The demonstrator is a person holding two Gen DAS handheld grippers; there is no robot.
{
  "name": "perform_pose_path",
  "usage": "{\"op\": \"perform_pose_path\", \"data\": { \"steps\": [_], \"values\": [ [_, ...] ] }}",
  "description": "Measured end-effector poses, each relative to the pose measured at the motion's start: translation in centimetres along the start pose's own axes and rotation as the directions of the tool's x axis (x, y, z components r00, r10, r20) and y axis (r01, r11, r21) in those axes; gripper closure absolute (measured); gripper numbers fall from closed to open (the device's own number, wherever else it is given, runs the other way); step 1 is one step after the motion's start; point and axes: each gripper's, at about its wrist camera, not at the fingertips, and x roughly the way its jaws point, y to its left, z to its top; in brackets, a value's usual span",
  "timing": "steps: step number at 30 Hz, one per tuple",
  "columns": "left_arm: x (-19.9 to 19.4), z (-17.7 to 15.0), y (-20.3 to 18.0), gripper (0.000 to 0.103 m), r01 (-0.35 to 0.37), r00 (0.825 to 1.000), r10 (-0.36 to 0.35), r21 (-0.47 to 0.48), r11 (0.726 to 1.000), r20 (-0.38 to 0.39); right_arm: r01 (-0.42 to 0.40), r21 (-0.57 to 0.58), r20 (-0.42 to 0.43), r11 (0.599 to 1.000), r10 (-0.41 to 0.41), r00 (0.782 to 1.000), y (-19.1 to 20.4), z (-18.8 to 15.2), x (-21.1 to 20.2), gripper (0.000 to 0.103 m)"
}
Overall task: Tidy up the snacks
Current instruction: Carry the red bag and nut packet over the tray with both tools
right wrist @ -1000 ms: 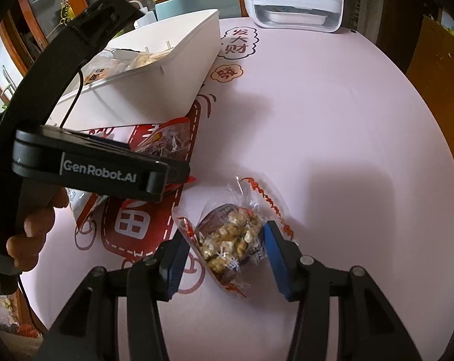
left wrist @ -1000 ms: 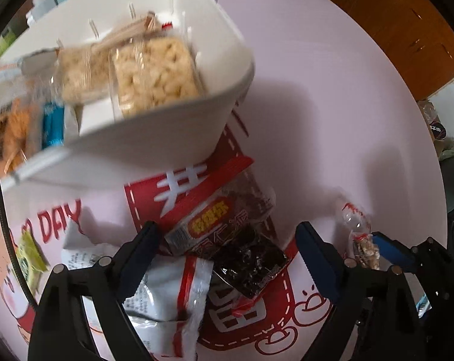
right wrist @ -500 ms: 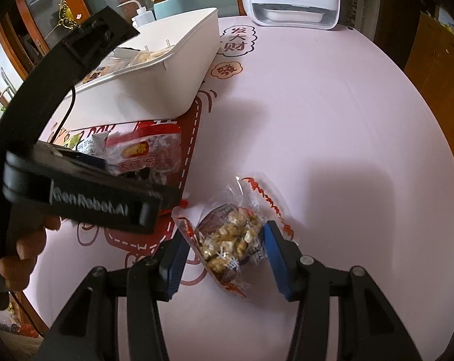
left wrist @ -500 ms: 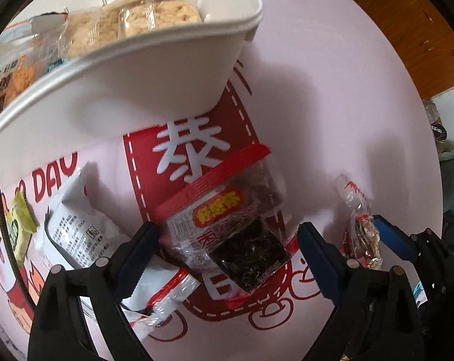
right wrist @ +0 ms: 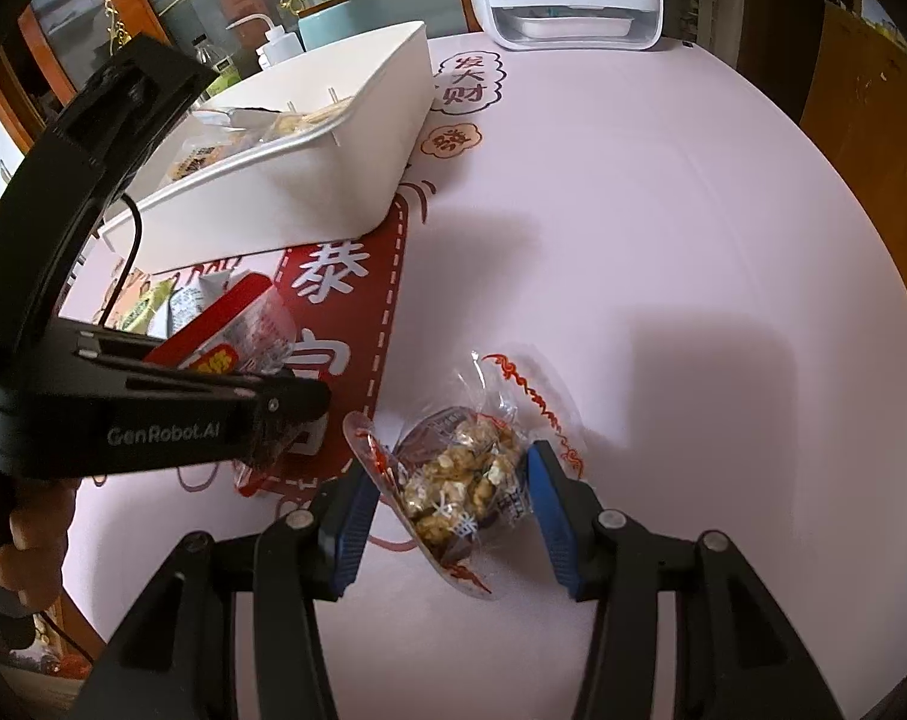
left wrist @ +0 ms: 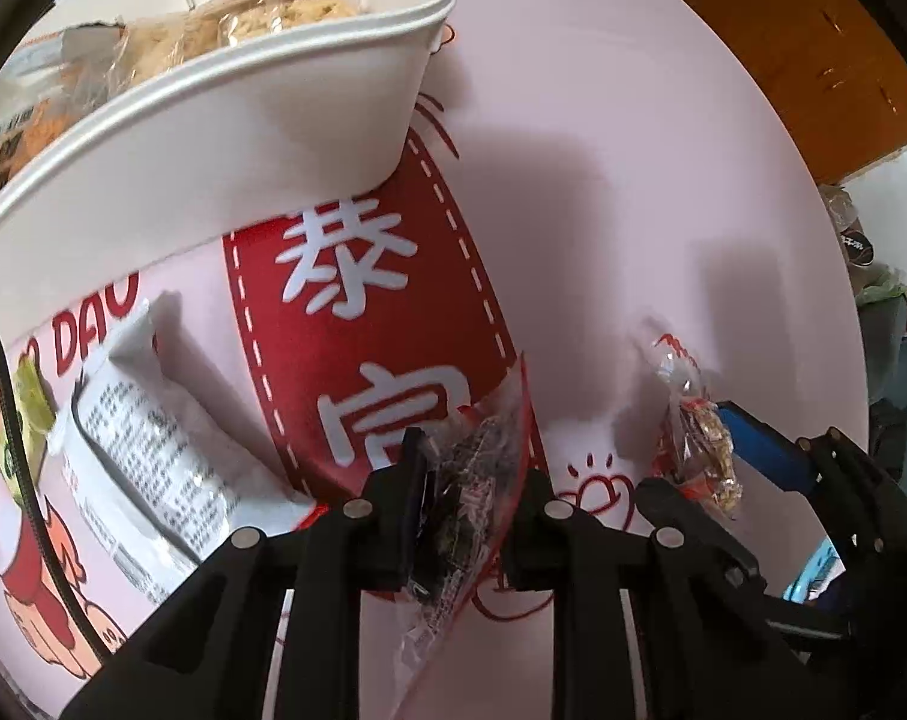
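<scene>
Snacks are going into the white bin (right wrist: 309,180), which stands toward the far left edge of the surface (right wrist: 663,210) and already holds several packets. Left gripper (left wrist: 468,480) has its jaws clamped on a dark red-edged packet (left wrist: 477,468), seemingly lifted off the red mat (left wrist: 363,312). Right gripper (right wrist: 447,495) has jaws apart either side of a nut packet (right wrist: 459,474) lying on the surface near the mat. Next, likely: carry the dark packet over the bin's rim and release; right jaws must close first.
</scene>
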Motion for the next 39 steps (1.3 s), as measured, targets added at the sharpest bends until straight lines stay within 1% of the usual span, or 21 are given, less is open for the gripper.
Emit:
{"op": "perform_pose_path", "data": {
  "steps": [6,8,12,15,16,19,22,25,26,30,35,39],
  "values": [
    [-2.1,-1.4,1.3,0.084,0.024,1.000,-0.024,-0.001,1.000,0.021,-0.015,-0.015,0.013,1.000,0.015,1.000,1.5,0.3,-1.0,0.053],
    [-3.3,-2.1,1.9,0.084,0.030,0.999,-0.029,-0.004,1.000,0.038,-0.022,-0.026,0.020,0.999,0.023,1.000,2.2,0.6,-1.4,0.053],
    [-5.6,-2.1,2.1,0.084,0.030,0.997,-0.029,-0.013,0.999,0.074,-0.041,-0.053,0.040,0.998,0.044,0.998,4.0,1.3,-2.4,0.053],
    [-7.6,-2.7,2.8,0.084,0.019,0.994,-0.017,-0.019,1.000,0.110,-0.054,-0.080,0.056,0.995,0.059,0.997,5.5,2.2,-3.0,0.053],
    [-7.6,-2.8,2.6,0.084,0.014,0.993,-0.011,-0.021,1.000,0.120,-0.057,-0.091,0.064,0.994,0.063,0.996,6.1,2.7,-3.3,0.053],
    [-9.4,-3.4,3.9,0.084,-0.005,0.988,0.009,-0.030,1.000,0.155,-0.069,-0.113,0.082,0.991,0.079,0.994,7.5,3.8,-3.9,0.053],
    [-11.8,-2.7,5.5,0.084,-0.024,0.982,0.031,-0.041,0.999,0.187,-0.070,-0.140,0.108,0.988,0.086,0.990,9.0,5.4,-4.5,0.053],
    [-14.2,-2.5,6.7,0.084,-0.063,0.969,0.073,-0.050,0.997,0.238,-0.064,-0.159,0.135,0.985,0.086,0.987,10.2,7.1,-5.0,0.053],
    [-15.0,-1.9,7.9,0.084,-0.076,0.963,0.087,-0.053,0.996,0.255,-0.062,-0.161,0.142,0.985,0.086,0.986,10.4,7.6,-5.0,0.053],
    [-17.6,-0.7,10.8,0.084,-0.132,0.930,0.155,-0.089,0.987,0.332,-0.052,-0.156,0.180,0.986,0.080,0.980,11.4,10.2,-5.4,0.053],
    [-20.2,1.3,14.9,0.084,-0.144,0.901,0.192,-0.151,0.978,0.389,-0.026,-0.136,0.233,0.990,0.057,0.971,12.1,13.4,-5.9,0.053],
    [-22.2,3.4,17.4,0.084,-0.150,0.880,0.212,-0.174,0.973,0.425,-0.011,-0.095,0.283,0.995,0.037,0.958,12.5,16.2,-6.2,0.053]
  ]
}}
